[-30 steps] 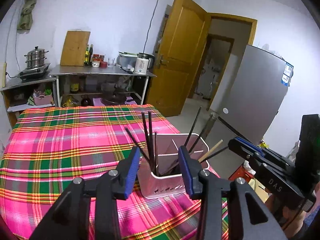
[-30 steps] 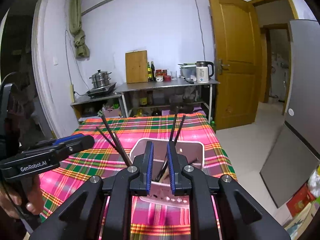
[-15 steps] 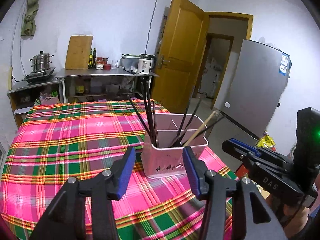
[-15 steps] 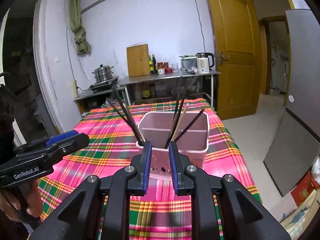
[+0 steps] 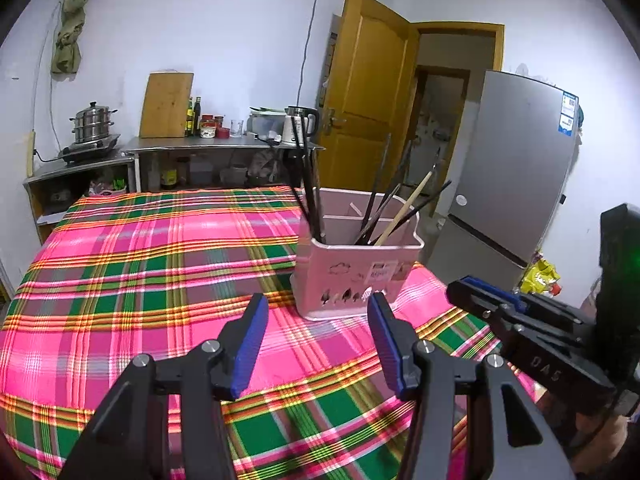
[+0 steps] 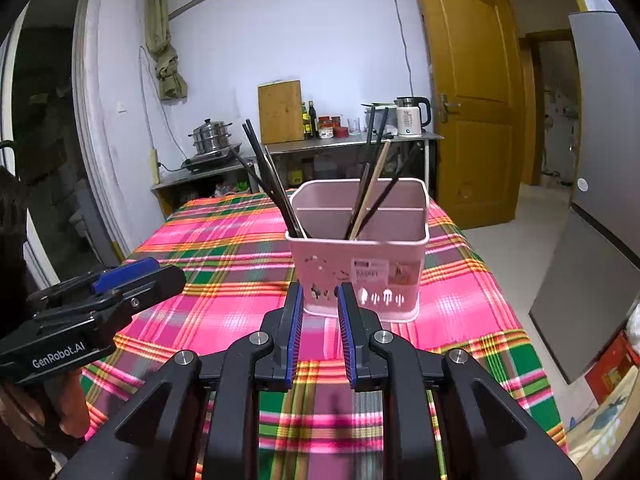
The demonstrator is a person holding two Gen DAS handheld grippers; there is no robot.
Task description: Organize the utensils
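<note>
Pink plastic, with small cut-out shapes along its base and a label on its front, the utensil holder (image 6: pixel 360 256) stands upright on the bench (image 5: pixel 160 264), which is covered by a pink, green and yellow plaid cloth. It sits toward the bench's right edge as the left wrist view shows it. A divider splits the holder into compartments. Several dark chopsticks (image 6: pixel 272 180) lean out to the left from the front left corner, while more dark ones and one pale wooden chopstick (image 6: pixel 370 192) lean from the middle of the front compartment.

The left hand-held gripper (image 5: pixel 316 332) hovers over the cloth just in front of the holder, its blue-padded jaws set wide apart with nothing between them. The right hand-held gripper (image 6: pixel 318 328) points at the holder's front wall, its jaws a narrow gap apart and empty; the tips sit close to the holder's base, though contact cannot be told. Each gripper shows at the edge of the other's view.

Behind the bench, a steel counter (image 5: pixel 224 146) carries a wooden cutting board (image 5: pixel 166 104), bottles, jars and an electric kettle (image 6: pixel 412 116). A steamer pot (image 5: pixel 92 122) stands on a lower shelf to its left. A yellow-brown door (image 6: pixel 472 92) hangs open beside a grey refrigerator (image 5: pixel 516 168).
</note>
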